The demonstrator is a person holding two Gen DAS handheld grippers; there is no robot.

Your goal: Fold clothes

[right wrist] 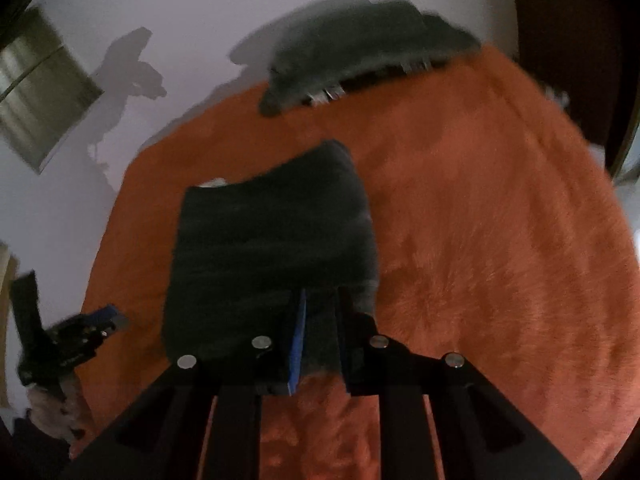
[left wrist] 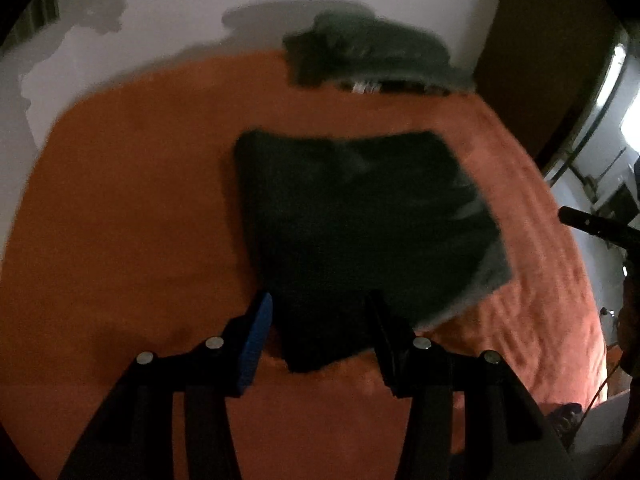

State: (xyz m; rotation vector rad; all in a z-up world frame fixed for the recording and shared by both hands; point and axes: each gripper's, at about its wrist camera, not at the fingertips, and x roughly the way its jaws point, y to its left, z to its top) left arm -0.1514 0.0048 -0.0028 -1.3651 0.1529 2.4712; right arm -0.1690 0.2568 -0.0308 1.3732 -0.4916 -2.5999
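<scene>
Hanging from its near edge, the dark folded garment drapes away toward the wall over the orange blanket, long axis running from the jaws to the far end. Right gripper: jaws nearly together, pinching the cloth's near corner. Left gripper: jaws spread halfway, the other near corner between them, though contact is unclear. Another dark clothes pile sits by the wall.

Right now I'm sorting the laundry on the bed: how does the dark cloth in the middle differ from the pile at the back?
The dark cloth lies folded into a neat flat rectangle; the pile is rumpled and heaped. The cloth sits mid-blanket, with the right gripper pinching its near edge; the pile sits untouched against the wall. The cloth looks darker, the pile greyer. Both are dark fabric.
</scene>
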